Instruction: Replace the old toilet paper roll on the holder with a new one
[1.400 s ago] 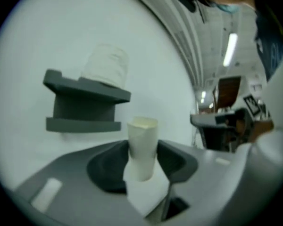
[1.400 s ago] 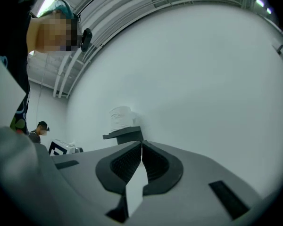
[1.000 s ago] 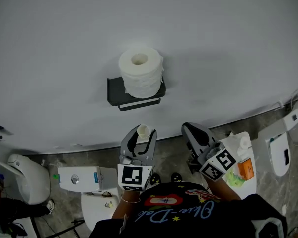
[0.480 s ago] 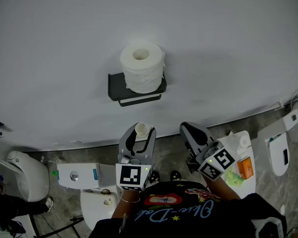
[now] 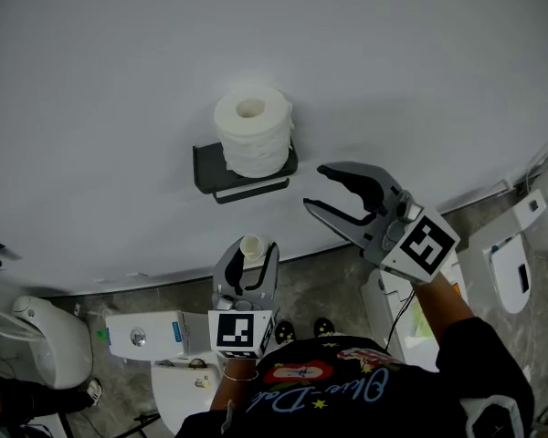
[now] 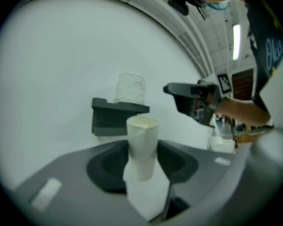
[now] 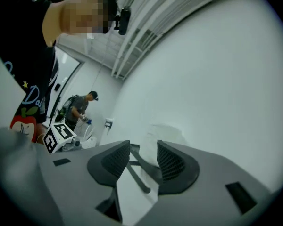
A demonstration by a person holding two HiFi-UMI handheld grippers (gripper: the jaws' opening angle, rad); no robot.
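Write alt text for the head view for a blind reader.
A full white toilet paper roll stands upright on a dark grey wall-mounted holder. Below, the left tongs grip an empty pale cardboard tube; the right tongs, higher and to the right, have just been opening and hold nothing.

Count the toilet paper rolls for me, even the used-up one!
2. A full toilet paper roll stands on top of the dark wall holder. A nearly used-up roll, mostly cardboard tube, is held in the left gripper. More could be hidden out of view.
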